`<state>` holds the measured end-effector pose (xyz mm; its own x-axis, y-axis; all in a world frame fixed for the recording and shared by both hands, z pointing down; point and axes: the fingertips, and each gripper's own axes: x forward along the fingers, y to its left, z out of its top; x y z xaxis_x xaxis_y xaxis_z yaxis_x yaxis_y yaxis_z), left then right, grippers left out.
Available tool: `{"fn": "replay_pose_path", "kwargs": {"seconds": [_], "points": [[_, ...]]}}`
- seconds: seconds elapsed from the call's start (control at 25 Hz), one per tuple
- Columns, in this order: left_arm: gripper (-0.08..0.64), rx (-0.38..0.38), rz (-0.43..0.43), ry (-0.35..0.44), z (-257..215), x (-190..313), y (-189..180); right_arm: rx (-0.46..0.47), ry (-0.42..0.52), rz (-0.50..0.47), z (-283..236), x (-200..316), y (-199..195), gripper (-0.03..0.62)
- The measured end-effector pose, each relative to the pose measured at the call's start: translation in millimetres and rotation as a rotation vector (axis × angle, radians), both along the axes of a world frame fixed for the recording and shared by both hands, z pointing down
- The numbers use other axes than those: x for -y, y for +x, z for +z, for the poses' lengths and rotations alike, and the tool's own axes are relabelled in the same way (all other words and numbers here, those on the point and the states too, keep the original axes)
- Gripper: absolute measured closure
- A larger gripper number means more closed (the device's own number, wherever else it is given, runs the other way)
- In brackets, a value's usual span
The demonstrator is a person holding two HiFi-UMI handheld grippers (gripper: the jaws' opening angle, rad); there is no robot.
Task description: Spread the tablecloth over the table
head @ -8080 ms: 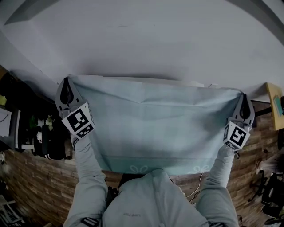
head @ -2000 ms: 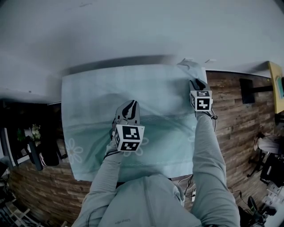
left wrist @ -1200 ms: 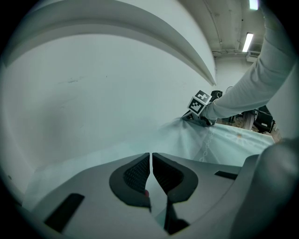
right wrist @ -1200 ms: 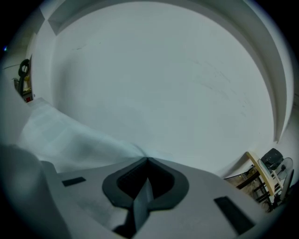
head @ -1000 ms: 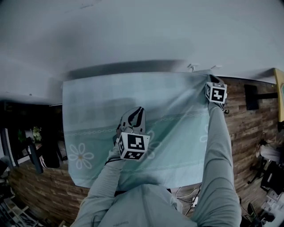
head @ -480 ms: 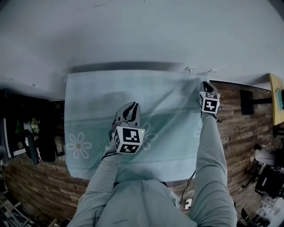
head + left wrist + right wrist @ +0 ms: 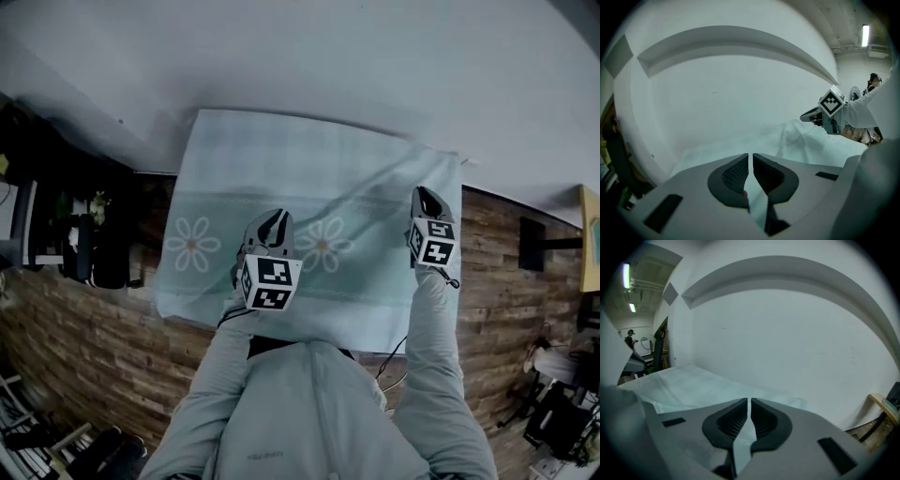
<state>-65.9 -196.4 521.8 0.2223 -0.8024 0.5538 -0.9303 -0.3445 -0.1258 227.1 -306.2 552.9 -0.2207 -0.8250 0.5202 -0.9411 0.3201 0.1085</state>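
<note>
At the left, the tablecloth [image 7: 202, 187] lies flat, with its flower border on the near side. Mid-cloth, the left gripper [image 7: 273, 223] has its jaws pinched together on a fold of it. Farther right, the right gripper [image 7: 423, 199] is likewise clamped on the cloth's right edge, and a diagonal ridge runs to it. Uneven pulling could drag the cloth askew, or slip the thin fabric from the pads.

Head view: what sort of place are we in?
Probably a lab or workshop space, not a home: plain white wall, wood-plank floor with loose cables, dark equipment clutter at the left, and bare ceiling tube lights in the right gripper view. Only the tablecloth looks domestic.
</note>
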Motion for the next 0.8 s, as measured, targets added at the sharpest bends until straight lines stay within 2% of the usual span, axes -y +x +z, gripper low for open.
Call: {"fn": "replay_pose_path", "kwargs": {"seconds": [0.24,0.44,0.64,0.8], "points": [[0.526,0.015,-0.163,-0.052,14.1,-62.5,-80.7,0.063,-0.014,-0.147,-0.1,-83.0,-98.4,0.568],[0.526,0.037,-0.298,-0.101,30.0,-107.5,-157.0,0.092,-0.022,-0.247,-8.1,-145.2,-162.3,0.568],[0.525,0.055,-0.35,-0.147,44.7,-142.1,-209.5,0.09,-0.047,-0.281,-7.0,-188.9,-201.9,0.568],[0.504,0.033,-0.374,-0.197,60.5,-164.5,-238.0,0.084,-0.075,-0.287,-2.2,-213.8,-228.7,0.568]]}}
